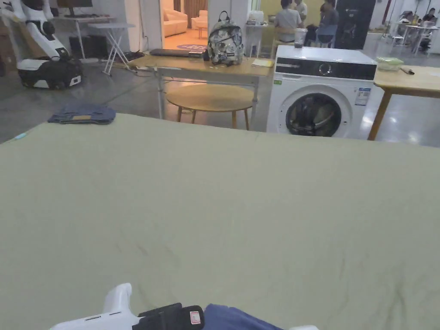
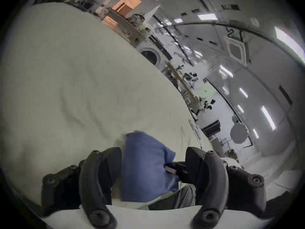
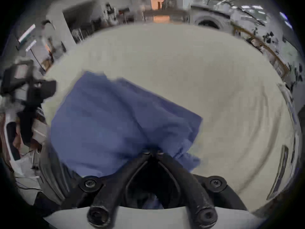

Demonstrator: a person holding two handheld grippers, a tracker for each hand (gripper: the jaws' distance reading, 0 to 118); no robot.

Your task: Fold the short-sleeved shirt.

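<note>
Blue shirt (image 3: 115,125) droops limp at the desk's (image 1: 240,206) near edge, bunched in our closed right claw (image 3: 154,152) (left claw (image 2: 153,162) gapes beside it); we'd pinch a hem.

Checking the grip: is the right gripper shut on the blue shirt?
Shut: the right gripper has its jaws together, pinching bunched blue shirt.

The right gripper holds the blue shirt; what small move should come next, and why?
Probably carry the blue shirt forward and lay it on the green cloth-covered table. The right gripper has its jaws closed on a bunched part, the left gripper is open beside it, and the shirt is still crumpled at the near edge.
</note>
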